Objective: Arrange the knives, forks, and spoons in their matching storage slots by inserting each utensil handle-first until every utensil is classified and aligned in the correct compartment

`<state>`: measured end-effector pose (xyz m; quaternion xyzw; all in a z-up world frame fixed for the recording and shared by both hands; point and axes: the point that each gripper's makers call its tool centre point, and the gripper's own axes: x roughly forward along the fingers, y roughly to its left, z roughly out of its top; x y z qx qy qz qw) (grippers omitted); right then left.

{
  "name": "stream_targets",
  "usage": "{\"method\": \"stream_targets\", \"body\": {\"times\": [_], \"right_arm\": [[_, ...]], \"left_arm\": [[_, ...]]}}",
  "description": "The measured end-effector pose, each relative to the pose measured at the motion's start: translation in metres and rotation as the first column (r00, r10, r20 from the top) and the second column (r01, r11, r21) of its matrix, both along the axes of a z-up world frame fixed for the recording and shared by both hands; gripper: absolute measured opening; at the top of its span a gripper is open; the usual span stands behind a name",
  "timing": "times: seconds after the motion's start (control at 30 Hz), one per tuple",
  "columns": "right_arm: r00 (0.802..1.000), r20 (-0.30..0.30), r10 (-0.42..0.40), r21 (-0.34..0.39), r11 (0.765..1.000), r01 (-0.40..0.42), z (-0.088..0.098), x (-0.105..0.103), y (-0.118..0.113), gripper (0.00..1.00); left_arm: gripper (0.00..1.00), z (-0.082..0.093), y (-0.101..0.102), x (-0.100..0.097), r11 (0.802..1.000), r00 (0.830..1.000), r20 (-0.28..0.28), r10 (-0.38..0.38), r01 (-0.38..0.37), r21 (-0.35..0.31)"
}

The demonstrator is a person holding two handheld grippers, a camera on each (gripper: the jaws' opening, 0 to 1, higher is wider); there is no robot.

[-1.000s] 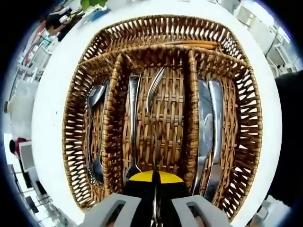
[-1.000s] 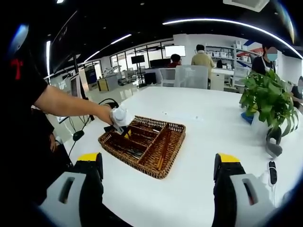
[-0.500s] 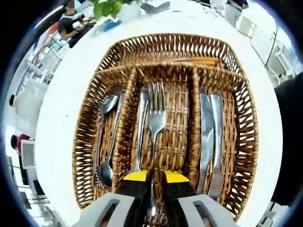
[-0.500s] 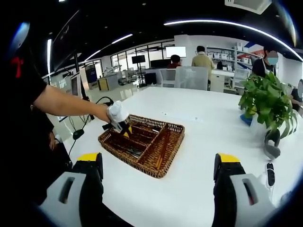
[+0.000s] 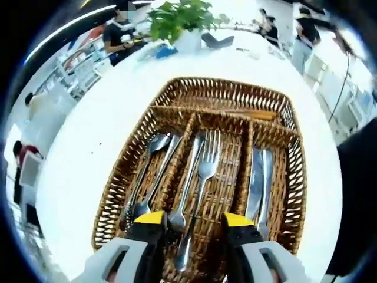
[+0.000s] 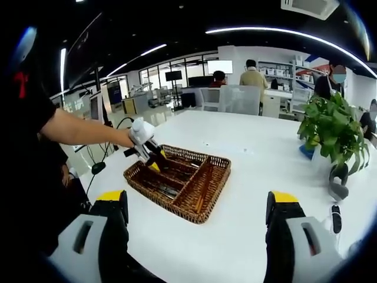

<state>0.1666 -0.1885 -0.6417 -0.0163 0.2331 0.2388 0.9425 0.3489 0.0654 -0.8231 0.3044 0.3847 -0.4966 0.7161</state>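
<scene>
In the left gripper view I see my left gripper [image 5: 196,227] at the bottom of the frame with its yellow-tipped jaws spread wide and holding nothing. Just above them sits the wicker basket [image 5: 126,171] on the white table [image 5: 82,147], taking up the middle of the frame. Its left slot holds two spoons [image 5: 147,174], bowls towards the top. The middle slot holds two forks [image 5: 203,177], tines towards the top, one handle end lying between my jaws but untouched. The right slot holds two knives [image 5: 260,180] lying side by side. Across the top of the basket runs a crosswise compartment with what look like wooden chopsticks [image 5: 247,114]. A potted plant [image 5: 179,17] stands at the upper centre.

In the right gripper view my right gripper [image 6: 196,221] hangs at the bottom, jaws wide apart and empty, well away from the basket, which lies left of centre. The left gripper hovers over the basket's left end there, and the plant stands at the right edge.
</scene>
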Motion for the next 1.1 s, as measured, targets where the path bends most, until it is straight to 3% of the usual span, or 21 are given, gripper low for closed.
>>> {"method": "stream_targets", "body": {"times": [0.07,0.17,0.23,0.33,0.5,0.63,0.73,0.93,0.97,1.07,1.1], "right_arm": [[1.000,0.003,0.004,-0.002,1.000,-0.004,0.001,0.001,0.003,0.99],[1.000,0.002,0.015,-0.003,1.000,-0.015,0.001,0.003,0.007,0.99],[1.000,0.005,0.025,-0.006,1.000,-0.025,0.002,0.004,0.011,0.99],[0.999,0.007,0.033,-0.009,0.999,-0.033,0.003,0.007,0.013,0.99],[0.999,0.004,0.040,-0.029,0.999,-0.040,0.001,0.012,0.016,0.99],[0.999,-0.008,0.037,-0.038,0.999,-0.037,-0.003,0.016,0.016,0.99],[0.999,-0.017,0.031,-0.046,0.998,-0.032,-0.005,0.019,0.015,0.99],[0.999,-0.030,0.026,-0.052,0.998,-0.028,-0.012,0.025,0.018,0.99],[0.999,-0.033,0.030,-0.052,0.998,-0.032,-0.013,0.025,0.019,0.99],[0.998,-0.044,0.034,-0.051,0.998,-0.036,-0.017,0.026,0.022,0.99],[0.998,-0.045,0.034,-0.053,0.998,-0.036,-0.017,0.027,0.022,0.99]], "left_arm": [[0.53,0.006,0.004,-0.004,0.994,0.996,-0.055,0.068,-0.072,-0.079],[0.89,0.010,0.013,0.002,0.983,0.991,-0.025,0.133,-0.135,-0.122],[1.00,0.016,0.018,-0.001,0.973,0.987,-0.024,0.159,-0.161,-0.168],[1.00,0.023,0.028,-0.004,0.963,0.983,-0.014,0.184,-0.183,-0.199],[1.00,0.041,0.043,-0.003,0.926,0.965,0.006,0.262,-0.250,-0.282],[1.00,0.055,0.055,-0.008,0.910,0.956,0.034,0.292,-0.267,-0.318],[1.00,0.068,0.061,-0.013,0.869,0.937,0.024,0.349,-0.314,-0.383],[1.00,0.079,0.085,-0.033,0.849,0.920,0.040,0.391,-0.343,-0.401],[1.00,0.081,0.087,-0.034,0.839,0.914,0.031,0.405,-0.357,-0.411],[1.00,0.090,0.092,-0.042,0.777,0.888,-0.021,0.460,-0.414,-0.473],[1.00,0.091,0.092,-0.046,0.770,0.887,-0.032,0.462,-0.418,-0.481]]}}
